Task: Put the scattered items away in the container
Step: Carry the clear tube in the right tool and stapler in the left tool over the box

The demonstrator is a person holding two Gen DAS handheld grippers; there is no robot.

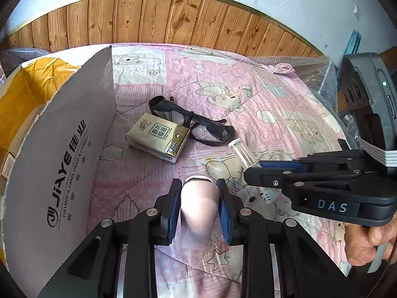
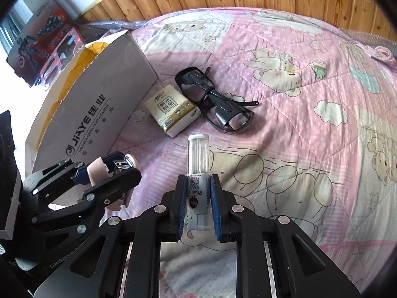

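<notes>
A pale pink cylindrical item [image 1: 199, 207] sits clamped between the blue-padded fingers of the left gripper [image 1: 199, 186], held just above the bed [image 1: 273, 94] beside the cardboard box [image 1: 62, 149]. The right gripper [image 2: 197, 181] has its fingers closed on a small bottle with a clear cap [image 2: 197, 159], also over the quilt. Ahead of both, a tissue packet [image 1: 158, 137] lies touching a pair of dark glasses [image 1: 188, 121], close to the wall of the open box, which has a yellow lining.
</notes>
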